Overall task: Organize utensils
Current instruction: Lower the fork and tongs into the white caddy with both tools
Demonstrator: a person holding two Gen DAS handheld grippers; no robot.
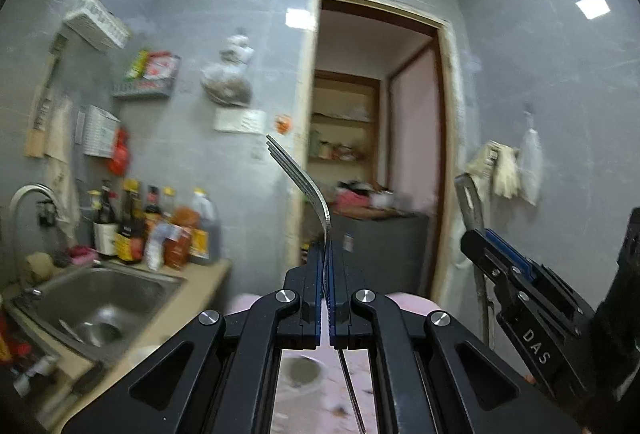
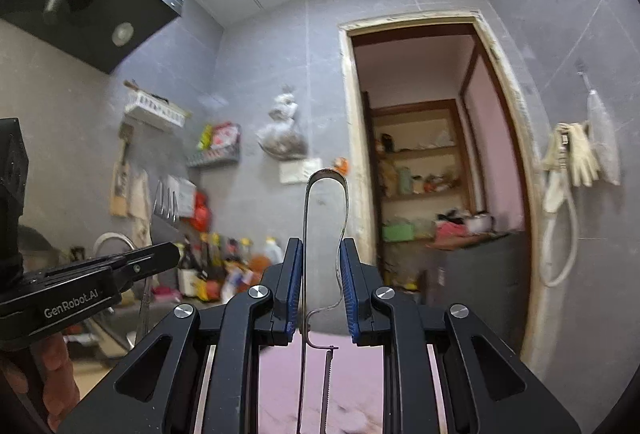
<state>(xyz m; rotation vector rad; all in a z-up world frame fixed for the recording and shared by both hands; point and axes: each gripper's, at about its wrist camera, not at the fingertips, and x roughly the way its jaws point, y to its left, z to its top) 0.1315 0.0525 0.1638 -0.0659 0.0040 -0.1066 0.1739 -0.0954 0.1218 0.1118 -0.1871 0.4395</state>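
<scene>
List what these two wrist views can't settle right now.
- Silver metal fork, left wrist view: handle hidden between the left tool pads and its frame.
- Bent metal tongs, right wrist view: lower ends run off the bottom edge, tips unseen.
- Dark sauce bottles, left wrist view: labels blurred, unreadable.
- Steel sink: contents blurred.
- No utensil holder or drawer shows in either view.

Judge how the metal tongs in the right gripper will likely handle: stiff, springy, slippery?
The tongs look like thin bent steel strip, so probably springy and light. Shiny metal may slide against the fingers. Their arms look squeezed between the pads, so they would likely spring apart on release.
</scene>
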